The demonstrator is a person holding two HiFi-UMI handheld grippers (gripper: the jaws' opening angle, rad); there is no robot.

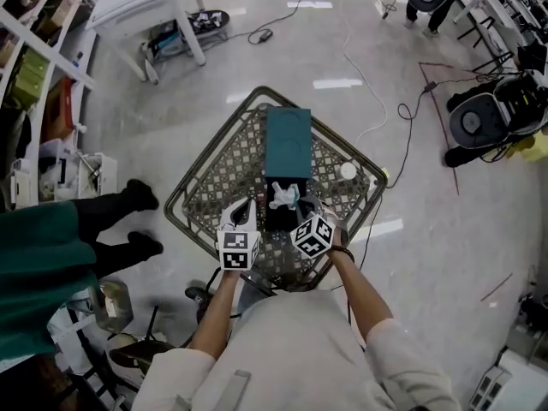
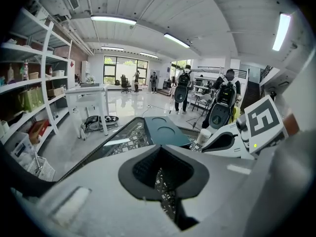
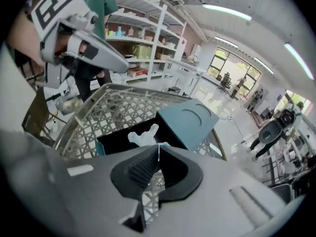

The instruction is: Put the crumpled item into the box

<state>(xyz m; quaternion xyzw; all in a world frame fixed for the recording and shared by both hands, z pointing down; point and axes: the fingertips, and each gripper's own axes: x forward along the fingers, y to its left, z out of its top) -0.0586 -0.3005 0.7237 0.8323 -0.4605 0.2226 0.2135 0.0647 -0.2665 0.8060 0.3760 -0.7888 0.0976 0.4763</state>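
A teal box (image 1: 287, 135) lies on the metal mesh table (image 1: 218, 174) with its lid swung back and its dark inside facing me (image 3: 113, 142). The crumpled white item (image 1: 283, 194) sits at the box's open mouth (image 3: 143, 134). My right gripper (image 1: 301, 202) is right beside it, and its jaws (image 3: 158, 147) are shut, with a thin pale edge of the item pinched between the tips. My left gripper (image 1: 244, 205) hovers over the mesh just left of the box, shut and holding nothing (image 2: 160, 152). The teal lid (image 2: 165, 129) lies ahead of it.
A white cup (image 1: 348, 171) stands on the mesh right of the box. A person in teal with black shoes (image 1: 128, 221) stands close at the left. Shelves (image 1: 34, 67), a white table (image 1: 145, 7) and floor cables (image 1: 368, 75) surround the mesh table.
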